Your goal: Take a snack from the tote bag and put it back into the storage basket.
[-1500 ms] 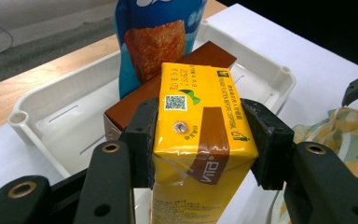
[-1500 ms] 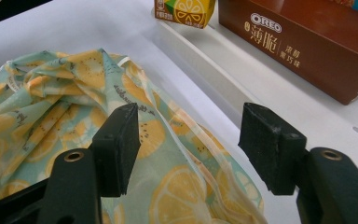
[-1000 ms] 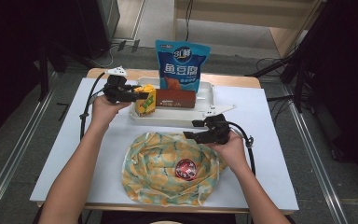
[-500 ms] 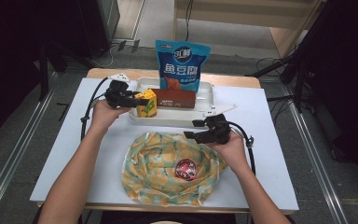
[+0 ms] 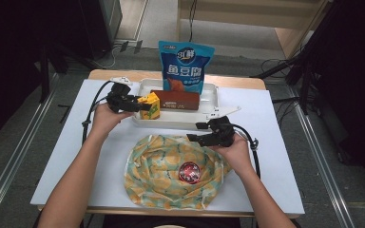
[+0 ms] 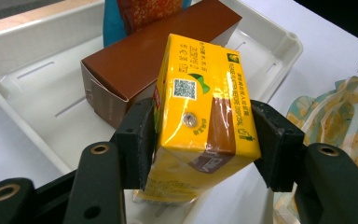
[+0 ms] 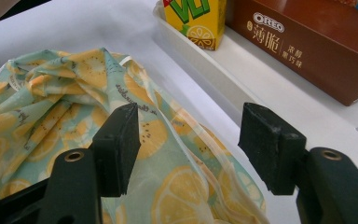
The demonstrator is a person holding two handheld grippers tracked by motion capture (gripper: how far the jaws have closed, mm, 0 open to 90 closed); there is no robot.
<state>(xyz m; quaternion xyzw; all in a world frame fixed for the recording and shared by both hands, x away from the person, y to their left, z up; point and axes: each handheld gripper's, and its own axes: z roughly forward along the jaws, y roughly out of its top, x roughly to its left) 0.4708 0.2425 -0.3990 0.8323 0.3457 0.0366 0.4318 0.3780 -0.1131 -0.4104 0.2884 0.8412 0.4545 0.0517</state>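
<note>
**Carton in your left gripper at the tray's edge, bag waiting under your right**

From the high view, your left gripper (image 5: 132, 103) is clamped on the yellow drink carton (image 5: 150, 105) at the left end of the white tray (image 5: 209, 91), right beside the brown biscuit box (image 5: 179, 100). A blue snack pouch (image 5: 184, 66) stands at the tray's far side. Your right gripper (image 5: 200, 135) hovers at the top edge of the lemon-print bag (image 5: 161, 178), which lies crumpled on the white surface (image 5: 275, 156) just in front of the tray.

In the left gripper view, both pads press the carton's (image 6: 200, 119) side faces; its long axis runs away from you, along the jaws, with the box (image 6: 144, 60) just behind it.

In the right gripper view, your jaws stand apart and hold nothing, with the bag's fabric (image 7: 74, 112) directly beneath and between them. The carton (image 7: 196, 21) sits ahead at the tray's rim (image 7: 196, 65).

The bag lies from the carton toward you and to your right, so your left hand carries and your right, already there, looks best placed to lift the bag's mouth.
</note>
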